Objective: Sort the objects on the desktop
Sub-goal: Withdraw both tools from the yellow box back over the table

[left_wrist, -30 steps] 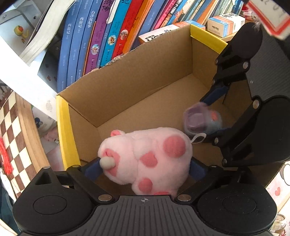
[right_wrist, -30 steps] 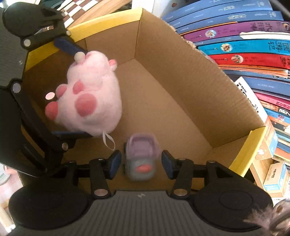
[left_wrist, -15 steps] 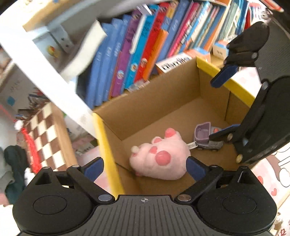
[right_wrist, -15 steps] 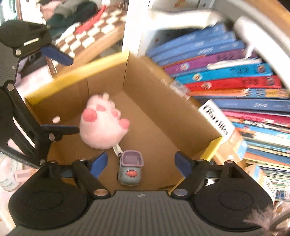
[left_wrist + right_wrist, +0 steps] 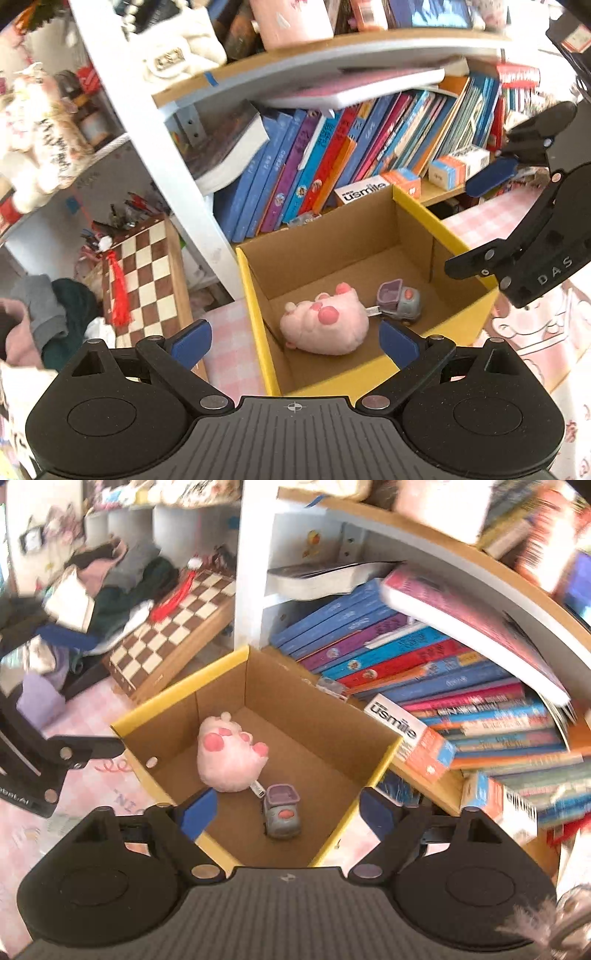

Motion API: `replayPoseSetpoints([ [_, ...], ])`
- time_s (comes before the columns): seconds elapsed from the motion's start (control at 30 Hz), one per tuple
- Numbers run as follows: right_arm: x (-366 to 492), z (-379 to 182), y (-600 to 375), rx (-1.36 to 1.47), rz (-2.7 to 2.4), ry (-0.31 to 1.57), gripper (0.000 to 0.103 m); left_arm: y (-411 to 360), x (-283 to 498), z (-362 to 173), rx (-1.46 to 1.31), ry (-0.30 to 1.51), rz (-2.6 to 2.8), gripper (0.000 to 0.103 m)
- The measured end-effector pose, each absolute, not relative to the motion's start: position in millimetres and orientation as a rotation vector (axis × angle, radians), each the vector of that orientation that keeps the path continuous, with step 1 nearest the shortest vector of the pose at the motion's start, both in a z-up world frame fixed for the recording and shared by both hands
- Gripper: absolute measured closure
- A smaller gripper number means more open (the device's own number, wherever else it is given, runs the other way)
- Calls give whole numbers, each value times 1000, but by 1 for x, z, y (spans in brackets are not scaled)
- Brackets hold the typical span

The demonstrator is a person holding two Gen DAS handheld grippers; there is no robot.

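Note:
A cardboard box [image 5: 255, 317] [image 5: 181, 688] with a yellow rim stands in front of a bookshelf. On its floor lie a pink plush toy [image 5: 325, 325] [image 5: 229, 760] and, right beside it, a small grey and purple toy car [image 5: 400, 301] [image 5: 282, 812]. My left gripper [image 5: 295, 341] hangs open above the box's near edge, holding nothing. My right gripper [image 5: 287, 812] is also above the box, its jaws opening with nothing between them. Each gripper shows in the other's view, the right gripper [image 5: 480, 221] at the right edge and the left gripper [image 5: 79, 690] at the left edge.
Leaning books [image 5: 317, 173] fill the shelf behind the box, with a white "usmile" carton [image 5: 399, 722] at its far rim. A chessboard [image 5: 144, 280] and a pile of clothes [image 5: 122, 576] lie to the left. A pink checked cloth [image 5: 229, 354] covers the desk.
Both grippers let go, the left of the plush toy and the right of the toy car, and rose out of the box. Both toys now rest on the box floor.

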State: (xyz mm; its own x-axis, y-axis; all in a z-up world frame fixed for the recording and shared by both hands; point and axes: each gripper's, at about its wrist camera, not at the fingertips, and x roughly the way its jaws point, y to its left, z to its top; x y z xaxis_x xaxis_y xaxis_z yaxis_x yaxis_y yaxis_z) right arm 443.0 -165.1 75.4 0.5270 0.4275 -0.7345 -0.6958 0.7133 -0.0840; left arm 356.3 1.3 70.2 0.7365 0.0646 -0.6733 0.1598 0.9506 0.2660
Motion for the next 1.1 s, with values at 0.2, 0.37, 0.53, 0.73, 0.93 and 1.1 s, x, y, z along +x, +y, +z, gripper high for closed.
replayPoseSetpoints([
  [0.2,407,80,-185,-279,643,774,16,2,315,80,282,709,-57,4],
  [0.37,372,78,-194,-252,587,766,16,5,285,83,248,691,-44,4],
  [0.53,341,75,-200,-233,539,764,16,9,260,82,229,690,-46,4],
  [0.73,307,68,-205,-212,498,775,16,14,235,78,204,691,-57,4],
  [0.93,279,57,-207,-187,444,796,15,23,216,64,119,729,-44,4],
  [1.1,254,48,-207,-171,410,809,15,29,199,52,91,746,-35,4],
])
